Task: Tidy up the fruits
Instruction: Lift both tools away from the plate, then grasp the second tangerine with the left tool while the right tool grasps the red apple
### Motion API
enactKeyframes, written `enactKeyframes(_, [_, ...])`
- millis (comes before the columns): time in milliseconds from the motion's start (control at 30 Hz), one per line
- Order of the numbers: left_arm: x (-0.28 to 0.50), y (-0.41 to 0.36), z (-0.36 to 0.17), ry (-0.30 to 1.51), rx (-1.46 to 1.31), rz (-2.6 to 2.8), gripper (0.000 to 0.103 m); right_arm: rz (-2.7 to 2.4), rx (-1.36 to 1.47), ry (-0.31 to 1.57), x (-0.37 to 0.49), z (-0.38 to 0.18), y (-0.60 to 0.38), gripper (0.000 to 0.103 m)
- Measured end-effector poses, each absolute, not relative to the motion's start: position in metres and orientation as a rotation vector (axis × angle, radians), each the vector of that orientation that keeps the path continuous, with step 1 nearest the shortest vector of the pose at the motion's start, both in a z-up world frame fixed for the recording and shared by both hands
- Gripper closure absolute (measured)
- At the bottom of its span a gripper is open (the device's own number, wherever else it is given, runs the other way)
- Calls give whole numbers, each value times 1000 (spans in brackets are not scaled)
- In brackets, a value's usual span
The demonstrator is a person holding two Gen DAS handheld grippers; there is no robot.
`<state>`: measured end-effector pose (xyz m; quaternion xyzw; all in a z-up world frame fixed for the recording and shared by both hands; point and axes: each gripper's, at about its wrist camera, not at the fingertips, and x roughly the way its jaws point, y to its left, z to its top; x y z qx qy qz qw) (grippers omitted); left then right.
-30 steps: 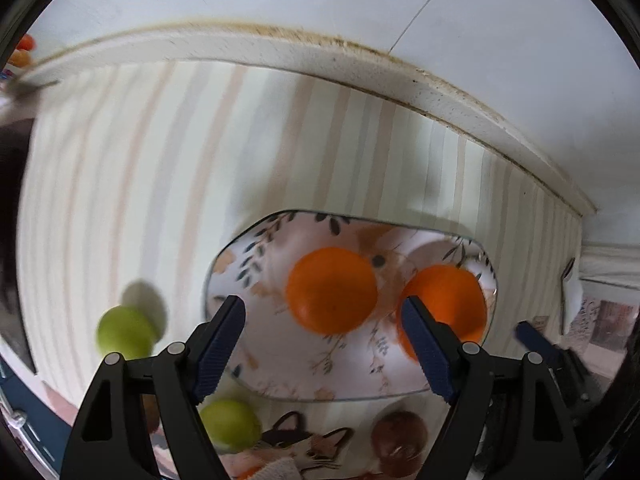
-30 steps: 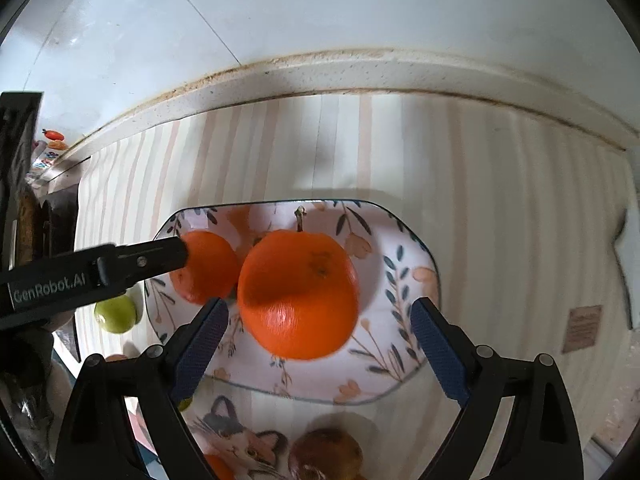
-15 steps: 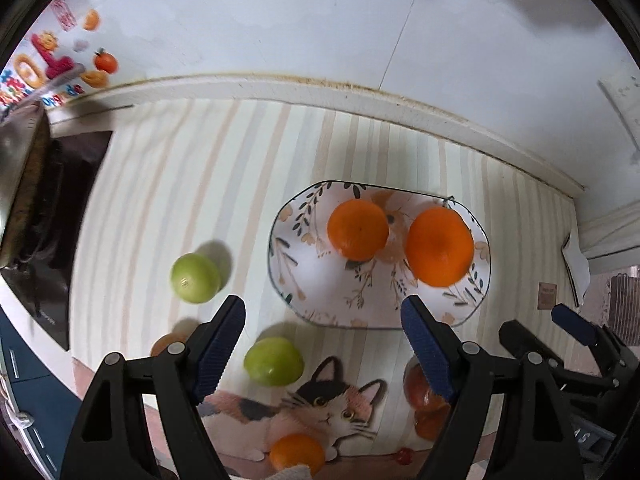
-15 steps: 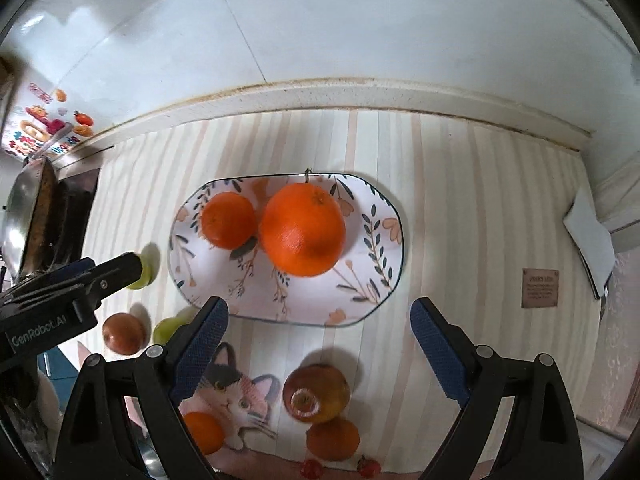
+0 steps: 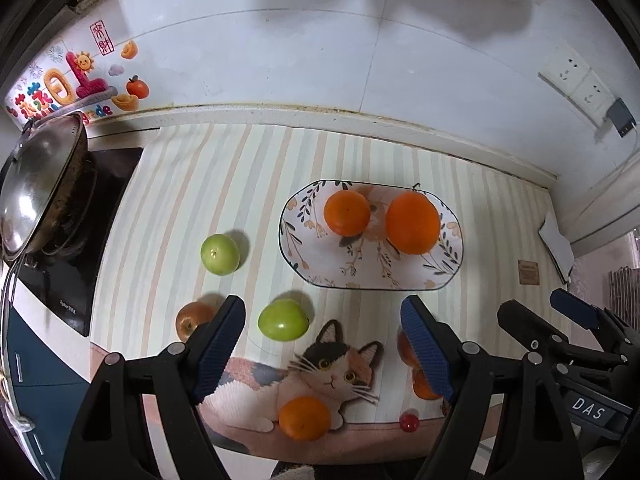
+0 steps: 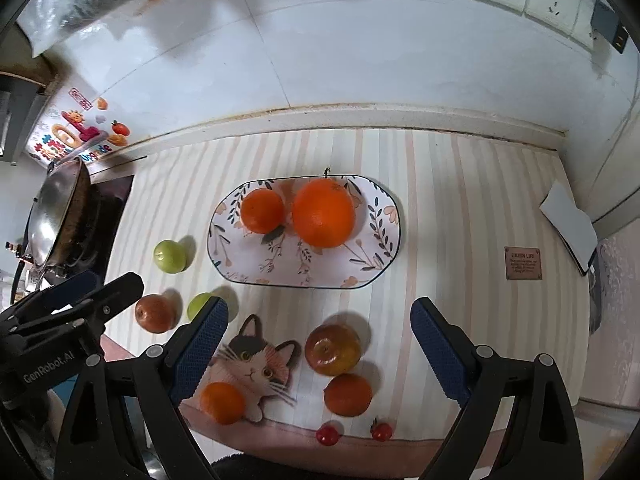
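I am holding both grippers high over the striped mat [image 6: 460, 200], and neither is gripping anything. Starting at the far left of my left gripper [image 5: 322, 330], a lidded wok [image 5: 40, 184] is sitting on the dark stove [image 5: 80, 256]. Nearer in, a green fruit [image 5: 219, 254] is lying ahead and to the left of the left finger [image 5: 218, 346], and a reddish apple [image 5: 192, 320] is peeking out just behind that finger. A second green fruit [image 5: 283, 319] is lying between the released jaws, closer to the left one, on the mat just above the printed cat [image 5: 320, 376]. A small orange [image 5: 305, 418] is resting on the cat print, low between the fingers. Straight ahead and a little to the right, the floral plate [image 5: 360, 272] is carrying two oranges side by side, a smaller orange [image 5: 346, 212] and a larger orange [image 5: 413, 224] (they look nearly touching). My right gripper [image 6: 320, 340] is also standing wide and empty; between its jaws a red-yellow apple [image 6: 333, 348] is sitting, with another orange [image 6: 347, 395] just below it and two small red fruits [image 6: 328, 435] at the mat's near edge. To the right of that gripper, a brown label [image 6: 523, 263] is lying on the mat, well apart from the fruit.
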<state>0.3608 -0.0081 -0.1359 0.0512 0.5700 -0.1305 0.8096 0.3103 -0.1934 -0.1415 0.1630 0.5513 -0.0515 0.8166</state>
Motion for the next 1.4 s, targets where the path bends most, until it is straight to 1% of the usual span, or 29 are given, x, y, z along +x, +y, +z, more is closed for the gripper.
enactKeyframes(200, [345,-3,-136,1228,95,-279,24,-99,369,1168,291,-138,-190,8])
enactKeyframes(367, [334,9,-155,1280,83,-257,24,-90,404,1233,281,-162,-192,8])
enactKeyframes(500, [322,16,-189,1372,102,-240,24,-92,444,1318,279,-202,-198,8])
enactKeyframes(700, [305,24,-259,1560,105,-217,24,-89,473,1421,284,-262,-202,8])
enactKeyframes(833, [298,25,-310,1701,66,-211,24,-77,469,1473,293,-293,-197,8])
enactKeyframes(933, [296,22,-334,1753,61,-206,24,-70,461,1499,302,-310,-191,8])
enactKeyframes(1100, [293,17,-355,1786,79,-195,24,-72,432,1537,319,-332,-180,8])
enactKeyframes(1167, [293,16,-357,1779,94,-184,29,-73,423,1552,324,-339,-178,8])
enactKeyframes(1233, [293,18,-356,1760,101,-170,40,-78,418,1565,327,-345,-177,9])
enactKeyframes(1267, [295,19,-356,1757,95,-174,40,-78,417,1574,329,-349,-176,9])
enactKeyframes(1300, [295,20,-355,1758,88,-179,40,-78,418,1581,331,-352,-175,9])
enactKeyframes(1367, [294,22,-355,1753,83,-180,40,-76,413,1598,333,-357,-173,17])
enactKeyframes(1400, [294,22,-354,1748,85,-179,40,-75,404,1604,334,-359,-171,28])
